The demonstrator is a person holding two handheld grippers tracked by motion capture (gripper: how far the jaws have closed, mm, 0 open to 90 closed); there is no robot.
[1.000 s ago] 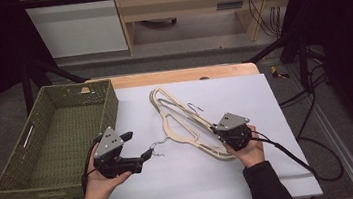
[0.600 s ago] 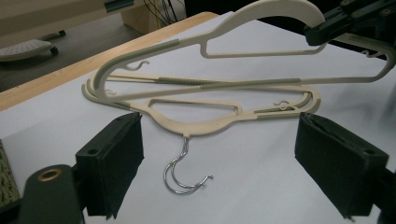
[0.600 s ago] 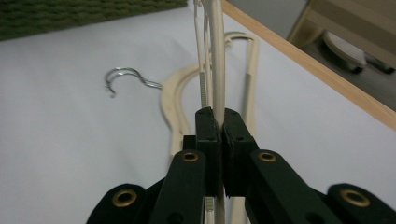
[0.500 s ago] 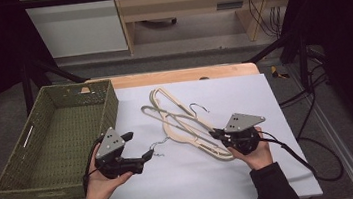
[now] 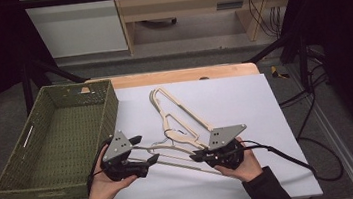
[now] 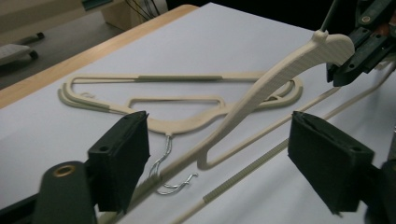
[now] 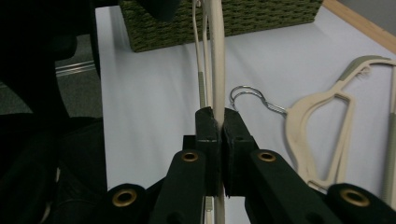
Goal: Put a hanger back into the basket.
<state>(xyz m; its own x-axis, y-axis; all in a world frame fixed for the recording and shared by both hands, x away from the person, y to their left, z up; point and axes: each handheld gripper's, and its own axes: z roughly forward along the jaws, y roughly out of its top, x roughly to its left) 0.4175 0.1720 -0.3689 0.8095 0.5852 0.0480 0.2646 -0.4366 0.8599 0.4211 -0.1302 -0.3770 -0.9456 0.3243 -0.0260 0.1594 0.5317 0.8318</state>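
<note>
The lifted hanger (image 5: 180,152) hangs tilted above the near part of the white table (image 5: 265,99), one end clamped between the jaws of the right gripper (image 5: 202,155), which are pressed together on its thin cream bar, as the right gripper view shows plainly (image 7: 217,93). Since a second ago this hanger has been pulled off the pile and carried toward the near edge and leftward, so its free end now reaches across to the left gripper (image 5: 150,148). That gripper's jaws stand apart and have just been closing a little; in the left gripper view the hanger's bar (image 6: 261,88) runs between them without either pad touching it.

The other hangers (image 5: 170,107) lie flat in the middle of the table, their wire hooks (image 6: 168,172) pointing toward the near edge. The green basket (image 5: 25,162) sits at the left edge, apparently with nothing inside.

Judging from this, the single hanger is separated and the left gripper is about to take its free end, probably for a two-handed carry to the basket.
</note>
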